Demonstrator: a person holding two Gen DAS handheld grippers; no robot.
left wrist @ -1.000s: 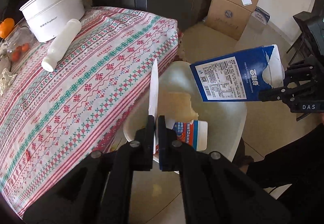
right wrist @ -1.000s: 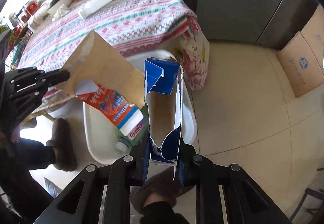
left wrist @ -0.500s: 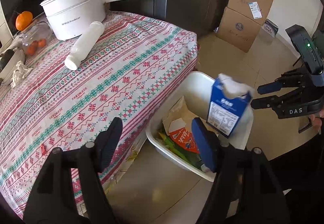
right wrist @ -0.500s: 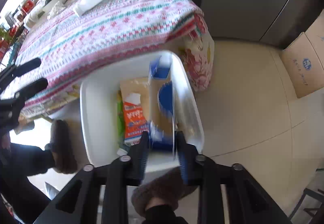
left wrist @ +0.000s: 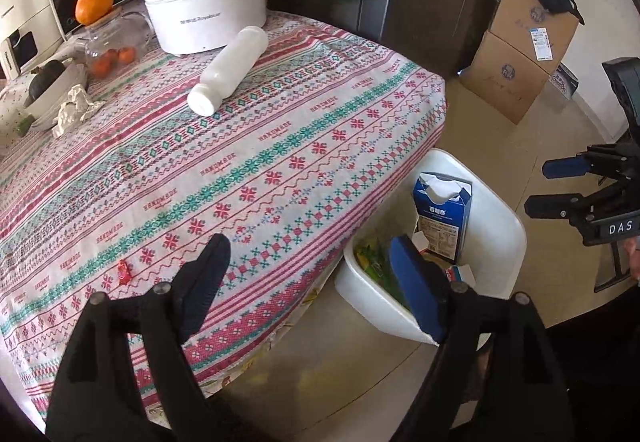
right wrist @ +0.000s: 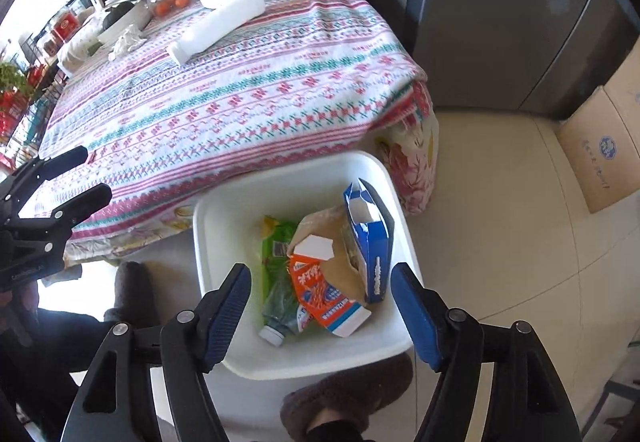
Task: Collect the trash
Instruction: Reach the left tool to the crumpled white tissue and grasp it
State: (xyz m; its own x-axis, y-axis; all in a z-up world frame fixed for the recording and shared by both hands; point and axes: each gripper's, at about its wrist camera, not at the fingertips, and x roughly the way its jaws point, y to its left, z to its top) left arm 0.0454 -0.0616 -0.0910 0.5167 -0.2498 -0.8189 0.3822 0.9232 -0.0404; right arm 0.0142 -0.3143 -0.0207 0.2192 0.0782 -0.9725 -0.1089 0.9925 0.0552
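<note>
Bin: white smooth plastic rectangular tub (right wrist: 208, 242), on floor beside table.
Carton: torn blue cardboard milk box (right wrist: 370, 242), upright, long axis vertical.
My tongs: left gripper (left wrist: 310, 282) and right gripper (right wrist: 322, 306) just spread apart, empty.

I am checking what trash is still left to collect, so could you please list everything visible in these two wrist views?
Bin: one, white, on the floor beside the table.
Milk carton: one, blue, torn open, in the bin.
Orange carton: one, flattened, in the bin.
Green wrapper: one, in the bin.
Plastic bottle: one, greenish, in the bin.
White bottle: one, lying on the tablecloth.
Pot: one, white, long handle, at the table's far end.
Crumpled paper: one, whitish, on the table's left side.
Red scrap: one, near the table edge.
Cardboard boxes: two, stacked, brown, on the floor.
Left gripper: open, empty.
Right gripper: open, empty, above the bin.
</note>
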